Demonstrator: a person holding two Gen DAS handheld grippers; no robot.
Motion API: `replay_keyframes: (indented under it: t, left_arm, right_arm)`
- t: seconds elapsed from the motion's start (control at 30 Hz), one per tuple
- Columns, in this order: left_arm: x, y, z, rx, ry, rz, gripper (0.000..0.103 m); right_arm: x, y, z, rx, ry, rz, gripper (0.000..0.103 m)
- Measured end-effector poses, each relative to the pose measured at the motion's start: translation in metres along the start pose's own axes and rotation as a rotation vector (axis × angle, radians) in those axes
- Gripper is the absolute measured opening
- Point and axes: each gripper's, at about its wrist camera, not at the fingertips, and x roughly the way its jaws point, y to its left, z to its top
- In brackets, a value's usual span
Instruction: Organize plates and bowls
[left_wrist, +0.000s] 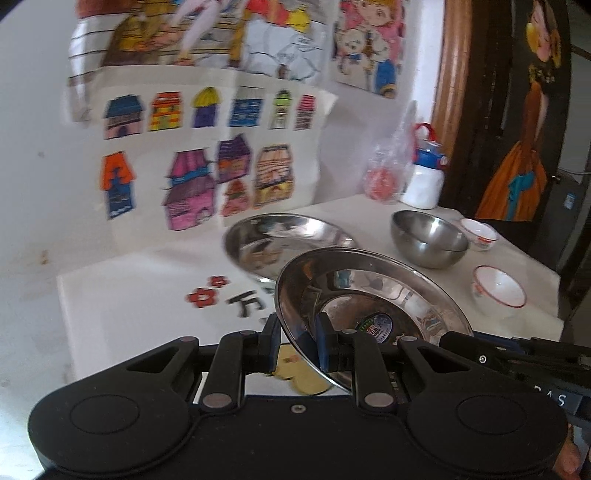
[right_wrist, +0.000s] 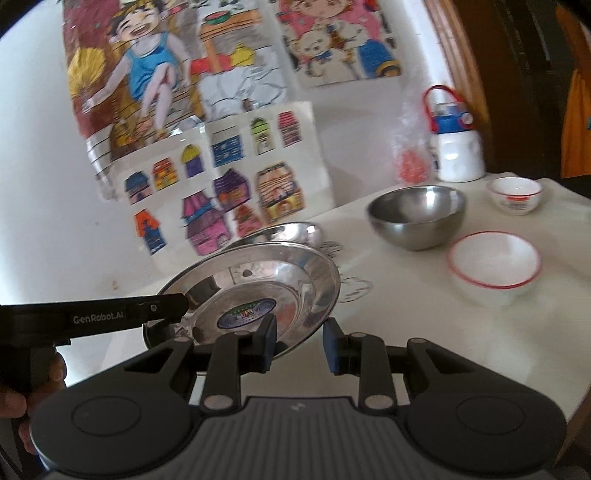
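Observation:
My left gripper (left_wrist: 297, 343) is shut on the rim of a steel plate (left_wrist: 369, 295) and holds it tilted above the table. The same steel plate (right_wrist: 258, 288) shows in the right wrist view, with the left gripper's body at its left edge. My right gripper (right_wrist: 299, 345) is open, its jaws either side of the plate's near rim, not pinching it. A second steel plate (left_wrist: 280, 240) lies on the table behind; it also shows in the right wrist view (right_wrist: 295, 230). A steel bowl (left_wrist: 428, 236) (right_wrist: 417, 214) and two white red-rimmed bowls (left_wrist: 498, 288) (left_wrist: 478, 232) stand to the right.
A white table (right_wrist: 406, 332) carries a printed cloth. Children's drawings (left_wrist: 195, 147) lean on the wall behind. A white bottle with a blue and red cap (left_wrist: 424, 173) and a plastic bag (left_wrist: 384, 173) stand at the back. The larger white bowl (right_wrist: 493, 266) is near the right gripper.

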Motion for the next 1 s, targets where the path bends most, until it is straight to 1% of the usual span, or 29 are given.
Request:
replay_keyframes:
  t: [0.23, 0.47, 0.63, 0.87, 1.0]
  left_arm:
    - [0.023, -0.025, 0.006, 0.004, -0.001, -0.050, 0.021]
    - [0.044, -0.029, 0.022, -0.001, -0.012, -0.066, 0.021]
    - [0.057, -0.021, 0.039, -0.016, -0.034, -0.050, 0.021]
    - [0.072, 0.004, 0.060, -0.042, -0.062, 0.007, 0.021]
    - [0.080, 0.018, 0.067, -0.057, -0.068, 0.037, 0.021]
  right_arm:
    - [0.003, -0.020, 0.008, 0.008, -0.019, -0.052, 0.031]
    - [0.020, -0.026, 0.025, -0.014, -0.040, -0.065, 0.031]
    - [0.043, -0.021, 0.042, -0.036, -0.052, -0.043, 0.031]
    - [0.079, -0.007, 0.062, -0.072, -0.054, 0.001, 0.031]
    - [0.099, 0.001, 0.070, -0.093, -0.044, 0.017, 0.031]
